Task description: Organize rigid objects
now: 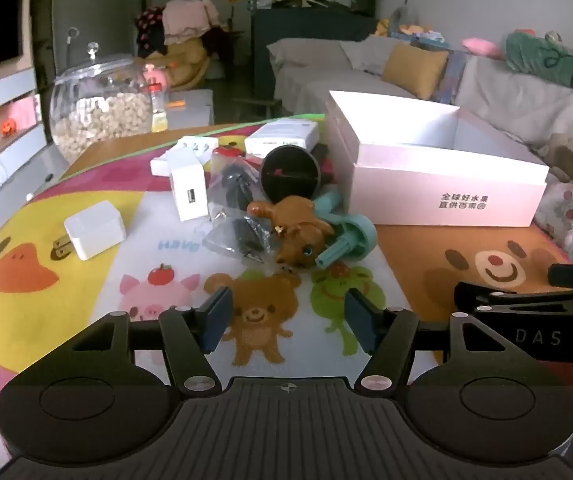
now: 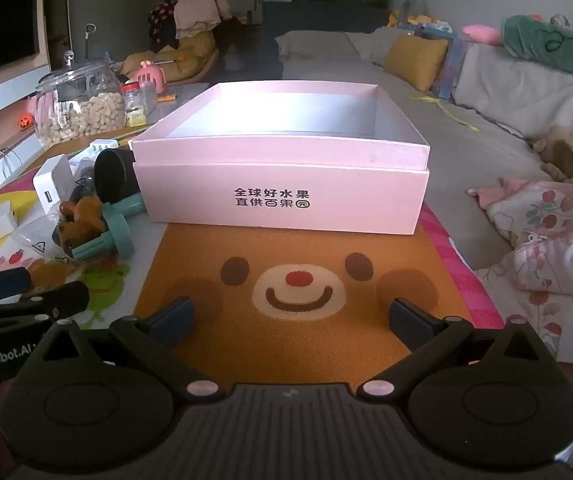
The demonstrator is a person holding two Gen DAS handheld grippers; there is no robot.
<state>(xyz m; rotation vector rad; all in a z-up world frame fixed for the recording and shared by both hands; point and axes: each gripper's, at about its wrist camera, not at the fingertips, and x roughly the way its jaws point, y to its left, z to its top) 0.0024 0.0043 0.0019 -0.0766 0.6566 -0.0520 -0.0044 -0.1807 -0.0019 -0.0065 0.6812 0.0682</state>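
Observation:
A heap of small objects lies on the cartoon mat: a brown toy animal [image 1: 300, 226], a teal plastic part [image 1: 350, 240], a black round cup [image 1: 290, 174], a bagged black item [image 1: 242, 216], a tall white charger [image 1: 188, 188] and a white plug adapter [image 1: 94, 234]. My left gripper [image 1: 286, 318] hovers open just in front of the toy animal, nothing between its fingers. An open pink box [image 2: 286, 196] with black characters stands right of the heap. My right gripper [image 2: 289, 320] is open and empty over the bear face, short of the box.
A glass jar of pale nuts [image 1: 98, 116] stands at the mat's far left corner, with a small bottle [image 1: 158, 108] beside it. A white flat box [image 1: 282, 136] lies behind the heap. A sofa [image 2: 486, 120] with cushions and blankets borders the right side.

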